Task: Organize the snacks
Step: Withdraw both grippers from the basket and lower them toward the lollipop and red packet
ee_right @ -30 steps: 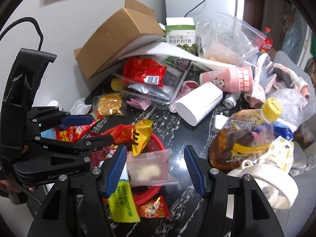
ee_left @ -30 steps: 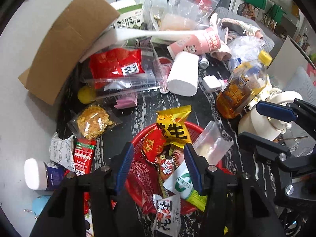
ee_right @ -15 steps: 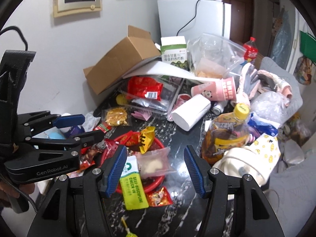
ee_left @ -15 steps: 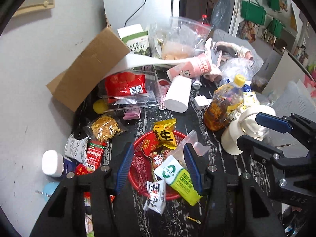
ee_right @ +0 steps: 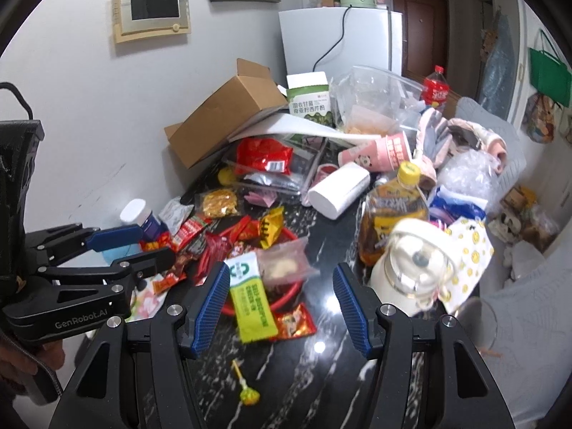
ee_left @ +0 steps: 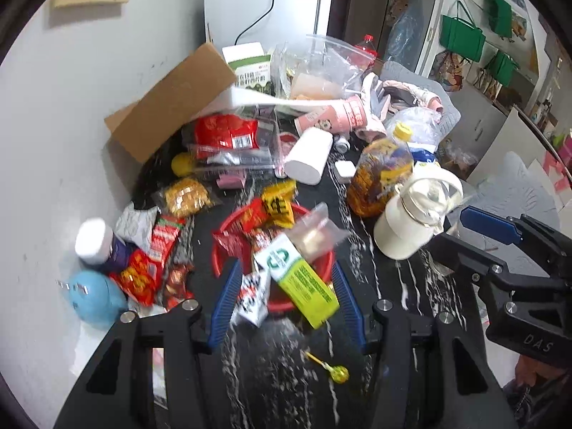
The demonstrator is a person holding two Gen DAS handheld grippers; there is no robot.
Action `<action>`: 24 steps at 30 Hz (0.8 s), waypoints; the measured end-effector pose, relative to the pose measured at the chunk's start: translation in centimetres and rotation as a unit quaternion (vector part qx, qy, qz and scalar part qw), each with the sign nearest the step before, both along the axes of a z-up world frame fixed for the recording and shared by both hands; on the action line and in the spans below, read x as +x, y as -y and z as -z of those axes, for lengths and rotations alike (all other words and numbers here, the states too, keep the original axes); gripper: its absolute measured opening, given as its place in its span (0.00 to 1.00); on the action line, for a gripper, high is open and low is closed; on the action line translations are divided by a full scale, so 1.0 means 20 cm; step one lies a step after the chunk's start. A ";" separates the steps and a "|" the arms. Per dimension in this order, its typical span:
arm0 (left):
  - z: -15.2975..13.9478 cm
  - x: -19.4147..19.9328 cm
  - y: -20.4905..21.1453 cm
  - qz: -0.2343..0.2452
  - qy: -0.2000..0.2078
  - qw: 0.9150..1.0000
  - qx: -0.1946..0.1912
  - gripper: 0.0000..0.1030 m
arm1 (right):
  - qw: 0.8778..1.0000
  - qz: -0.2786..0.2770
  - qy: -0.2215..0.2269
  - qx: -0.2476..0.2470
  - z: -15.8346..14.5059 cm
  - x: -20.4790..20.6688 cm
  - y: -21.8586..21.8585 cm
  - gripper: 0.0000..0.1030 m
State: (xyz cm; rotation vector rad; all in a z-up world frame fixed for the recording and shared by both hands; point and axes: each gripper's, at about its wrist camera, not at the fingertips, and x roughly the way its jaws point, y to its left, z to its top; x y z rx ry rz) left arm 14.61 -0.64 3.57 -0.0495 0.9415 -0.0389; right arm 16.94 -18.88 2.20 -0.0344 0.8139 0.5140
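Nearest us, both grippers hang above the dark marbled table [ee_right: 357, 375] w/ nothing between the fingers. Left gripper [ee_left: 286, 300]: jaws apart, empty. Right gripper [ee_right: 280, 307]: jaws apart a bit wider, also empty. In the right wrist view we see the left gripper off to the left side, a hand [ee_right: 21, 364] around its handle.

Just past the fingertips a yellow lollipop [ee_right: 248, 395] lies alone on the table. Next comes the red basket [ee_left: 323, 268], heaped w/ snacks: a green-and-white packet [ee_right: 250, 300] hangs over its near rim, a clear zip bag [ee_right: 284, 262] sits on top, a yellow packet [ee_left: 280, 203] and red wrappers toward the back. A white sachet [ee_left: 254, 298] leans at the near edge; can't tell if it's in or out. A red-orange wrapper [ee_right: 295, 323] lies on the table just beside the basket.

Left of the basket, more loose red packets [ee_left: 143, 275], a blue round thing [ee_left: 93, 298] and a white-capped jar [ee_left: 94, 239] by the wall. Right of it, a white kettle-like pot [ee_left: 407, 228] and a yellow-capped drink bottle [ee_right: 393, 211].

Farther back: a white roll [ee_right: 338, 193], pink cup [ee_right: 375, 155], clear tray w/ a red bag [ee_right: 264, 155], cardboard box [ee_right: 225, 114], then the white fridge [ee_right: 336, 43].
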 end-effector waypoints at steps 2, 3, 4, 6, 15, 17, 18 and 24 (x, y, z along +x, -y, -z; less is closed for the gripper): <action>0.03 -0.04 0.02 -0.002 -0.008 1.000 -0.005 0.50 | 1.000 0.001 -0.007 0.001 0.02 -0.03 0.02 0.58; 0.04 -0.05 0.03 -0.004 -0.011 1.000 -0.007 0.50 | 1.000 0.001 -0.011 0.001 0.03 -0.05 0.03 0.58; 0.05 -0.07 0.04 -0.004 -0.013 1.000 -0.008 0.50 | 1.000 0.002 -0.014 0.002 0.04 -0.05 0.03 0.58; 0.08 -0.11 0.06 -0.005 -0.020 1.000 -0.011 0.50 | 1.000 0.003 -0.023 0.003 0.07 -0.08 0.05 0.58; 0.25 -0.22 0.15 -0.008 -0.057 0.998 -0.020 0.50 | 0.998 0.004 -0.064 -0.008 0.25 -0.16 0.13 0.58; 0.29 -0.23 0.17 -0.011 -0.064 0.998 -0.020 0.50 | 0.997 0.003 -0.075 -0.009 0.30 -0.18 0.14 0.58; 0.31 -0.24 0.18 -0.013 -0.068 0.997 -0.019 0.50 | 0.997 0.003 -0.081 -0.008 0.32 -0.18 0.15 0.58; 0.43 -0.25 0.22 -0.027 -0.087 0.995 -0.035 0.50 | 0.993 0.006 -0.117 -0.005 0.46 -0.18 0.18 0.58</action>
